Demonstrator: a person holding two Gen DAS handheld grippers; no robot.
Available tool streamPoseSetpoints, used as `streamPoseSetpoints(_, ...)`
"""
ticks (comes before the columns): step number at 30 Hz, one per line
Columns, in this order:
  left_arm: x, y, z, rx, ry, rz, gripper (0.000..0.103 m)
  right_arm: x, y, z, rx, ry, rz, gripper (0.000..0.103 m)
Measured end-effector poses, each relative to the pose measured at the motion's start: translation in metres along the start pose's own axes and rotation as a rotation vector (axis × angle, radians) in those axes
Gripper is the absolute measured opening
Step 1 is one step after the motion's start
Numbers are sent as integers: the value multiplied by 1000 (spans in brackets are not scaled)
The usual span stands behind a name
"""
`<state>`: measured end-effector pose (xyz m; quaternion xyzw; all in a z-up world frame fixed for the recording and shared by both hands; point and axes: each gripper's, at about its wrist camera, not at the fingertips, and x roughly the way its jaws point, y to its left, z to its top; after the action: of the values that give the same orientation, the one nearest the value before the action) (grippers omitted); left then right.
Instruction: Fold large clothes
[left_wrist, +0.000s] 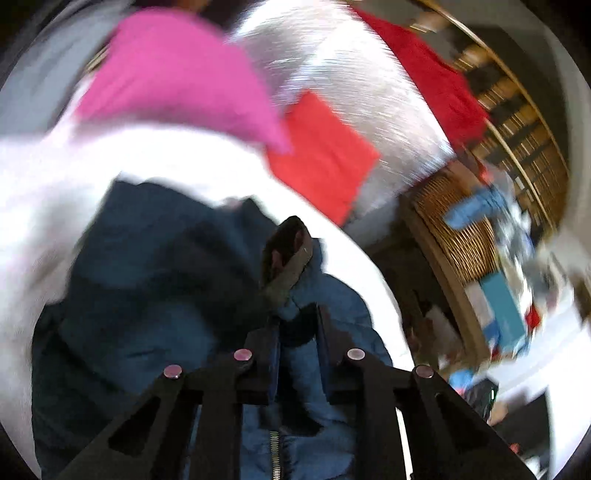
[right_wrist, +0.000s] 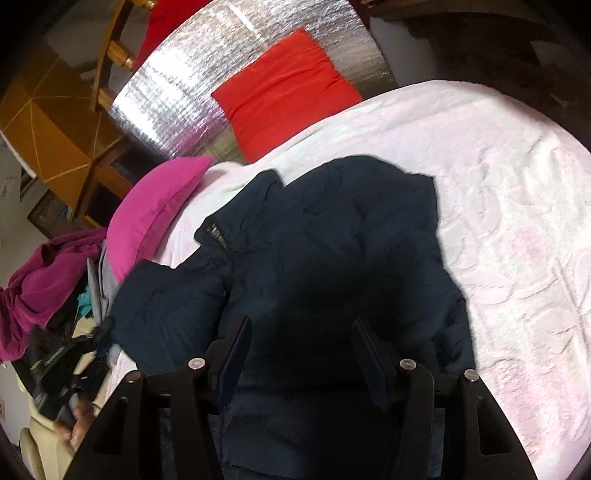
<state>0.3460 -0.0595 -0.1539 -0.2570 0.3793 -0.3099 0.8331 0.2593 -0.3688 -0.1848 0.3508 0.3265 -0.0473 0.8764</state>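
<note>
A dark navy padded jacket (right_wrist: 332, 240) lies spread on a white bedspread (right_wrist: 498, 221). In the left wrist view, which is blurred, the same jacket (left_wrist: 166, 277) fills the lower middle, with its zip and a grey-lined collar flap showing. My left gripper (left_wrist: 297, 319) is shut on a bunched fold of the jacket, and blue fabric sits between its narrow jaws. My right gripper (right_wrist: 301, 332) hovers open over the jacket's near part; its fingers stand well apart and grip nothing. A hand (right_wrist: 77, 421) with the other, blurred tool shows at the lower left of the right wrist view.
A pink pillow (right_wrist: 159, 210) lies at the bedspread's left edge. A red cushion (right_wrist: 284, 85) rests on a silver foil mat (right_wrist: 177, 99) beyond it. A magenta garment (right_wrist: 40, 273) is heaped at the left, with wooden furniture (right_wrist: 55, 129) behind. A wicker basket (left_wrist: 454, 229) stands at the right.
</note>
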Motion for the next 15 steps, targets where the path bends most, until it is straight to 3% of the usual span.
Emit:
streamPoseSetpoints(3, 9, -50, -14, 155, 17, -11, 18, -10, -17, 7, 40, -19, -9, 60)
streamPoseSetpoints(8, 42, -103, -47, 312, 92, -24, 22, -21, -37, 13, 70, -32, -20, 60)
streamPoseSetpoints(9, 49, -113, -58, 346, 114, -21, 35, -23, -38, 14, 73, -34, -21, 60)
streamPoseSetpoints(10, 59, -123, -68, 382, 142, -11, 57, -25, -41, 16, 77, -38, -21, 60)
streamPoseSetpoints(12, 74, -134, -83, 430, 196, 20, 77, -27, -45, 18, 87, -41, -17, 60)
streamPoseSetpoints(15, 84, -146, -98, 532, 267, 31, 77, -29, -52, 23, 118, -35, 17, 60)
